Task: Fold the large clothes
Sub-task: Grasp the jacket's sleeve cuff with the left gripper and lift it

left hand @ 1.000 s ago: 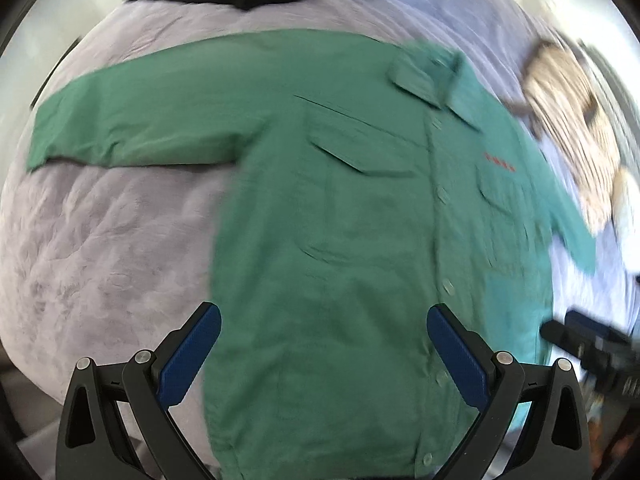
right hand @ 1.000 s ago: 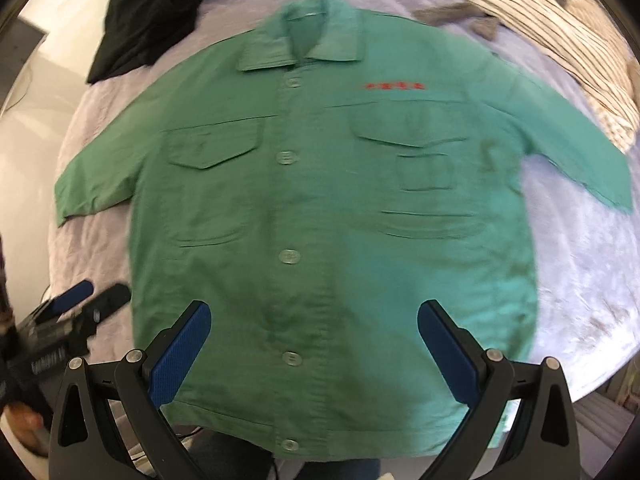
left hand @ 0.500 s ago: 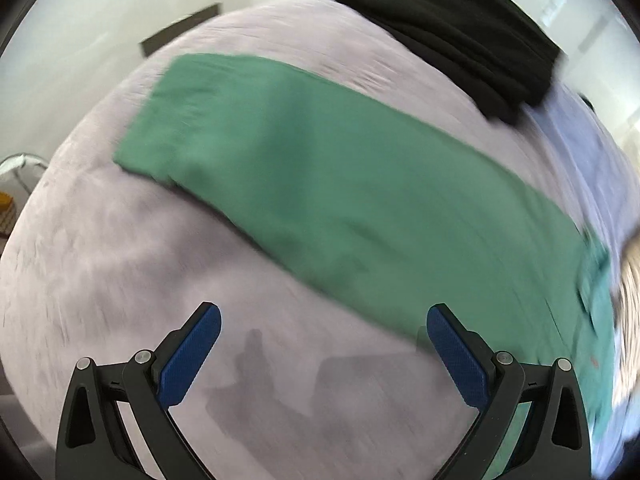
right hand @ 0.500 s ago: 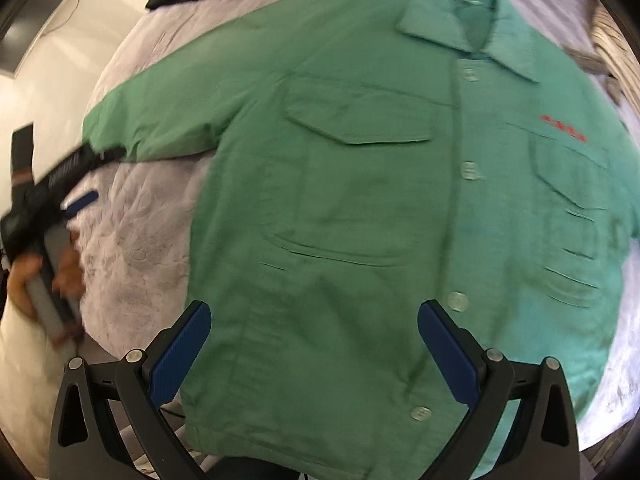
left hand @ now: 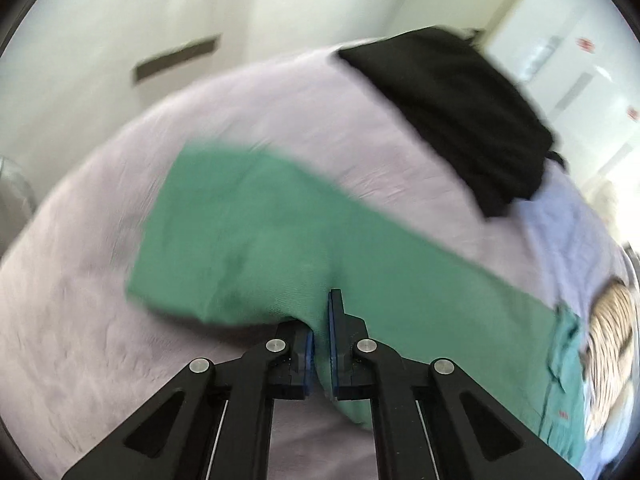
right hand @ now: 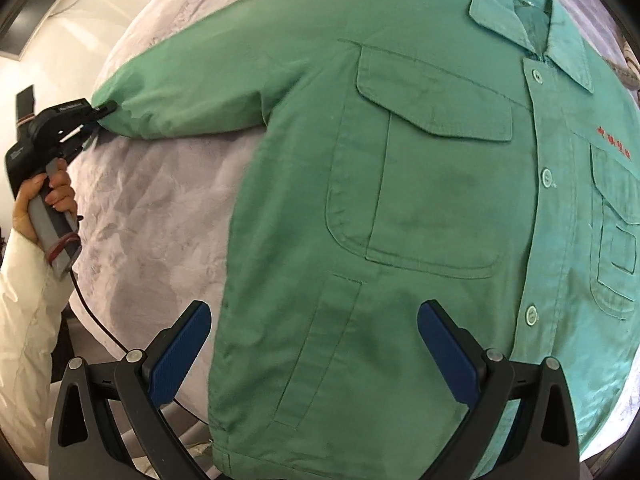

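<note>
While the green work shirt (right hand: 400, 184) lies face up and buttoned on the lavender bedspread (right hand: 160, 220), other clothes crowd the far side: a black garment (left hand: 452, 116) sits beyond the sleeve, apart from it, and a striped cream garment (left hand: 612, 344) lies just past the collar. A pale blue cloth (left hand: 568, 232) shows between those two. Nothing covers the shirt itself. Left gripper (left hand: 320, 344): jaws pinched together on the cuff end of the shirt's sleeve (left hand: 248, 240), fabric bunched between the blue pads. Right gripper (right hand: 316, 352): jaws spread wide, holding nothing, above the shirt's lower hem region; contact with the cloth cannot be told.
</note>
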Demonstrator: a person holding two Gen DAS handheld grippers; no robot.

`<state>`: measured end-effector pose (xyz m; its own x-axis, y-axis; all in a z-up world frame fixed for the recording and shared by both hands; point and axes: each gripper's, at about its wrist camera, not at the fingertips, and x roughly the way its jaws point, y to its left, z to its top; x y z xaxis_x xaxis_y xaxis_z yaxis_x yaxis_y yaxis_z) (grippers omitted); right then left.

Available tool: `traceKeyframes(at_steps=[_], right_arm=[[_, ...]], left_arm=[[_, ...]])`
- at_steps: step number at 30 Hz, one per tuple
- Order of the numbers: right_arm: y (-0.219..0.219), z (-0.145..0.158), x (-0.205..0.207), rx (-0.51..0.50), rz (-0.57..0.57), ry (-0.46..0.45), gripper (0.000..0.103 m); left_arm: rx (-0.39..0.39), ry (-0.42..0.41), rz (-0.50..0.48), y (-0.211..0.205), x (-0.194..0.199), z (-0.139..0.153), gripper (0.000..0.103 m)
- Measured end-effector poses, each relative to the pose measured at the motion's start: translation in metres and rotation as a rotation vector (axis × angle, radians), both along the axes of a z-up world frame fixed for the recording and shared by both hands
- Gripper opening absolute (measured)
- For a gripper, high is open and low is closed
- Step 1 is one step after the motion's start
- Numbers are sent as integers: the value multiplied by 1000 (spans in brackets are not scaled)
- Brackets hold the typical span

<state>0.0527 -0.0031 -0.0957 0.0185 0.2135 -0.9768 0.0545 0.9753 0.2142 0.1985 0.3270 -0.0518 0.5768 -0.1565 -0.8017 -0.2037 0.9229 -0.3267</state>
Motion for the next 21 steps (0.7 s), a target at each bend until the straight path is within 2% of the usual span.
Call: traceKeyframes(at_steps=[4, 7, 11, 13, 15, 17, 19, 21], right_arm=[[-15, 14, 2, 19, -34, -47, 103], [-35, 22, -2, 37, -89, -87, 103], [-84, 35, -14, 42, -187, -147, 103], [-108, 40, -19, 35, -235, -169, 103], [-140, 40, -29, 23, -298, -188, 103], [-168, 36, -37, 14, -355, -188, 103], [-198, 25, -48, 3, -403, -172, 103], [-221, 13, -56, -7, -429, -154, 103]], left_arm=[[31, -154, -173, -58, -5, 59, 7], [43, -254, -343, -132, -8, 99, 7], [66, -309, -581, -250, -20, 114, 7], [83, -285, -681, -308, -28, 100, 7], [115, -228, -752, -359, -36, 74, 7], [189, -165, -808, -404, -49, 41, 8], [262, -77, -853, -435, -59, 7, 8], [306, -22, -873, -445, -72, -18, 8]])
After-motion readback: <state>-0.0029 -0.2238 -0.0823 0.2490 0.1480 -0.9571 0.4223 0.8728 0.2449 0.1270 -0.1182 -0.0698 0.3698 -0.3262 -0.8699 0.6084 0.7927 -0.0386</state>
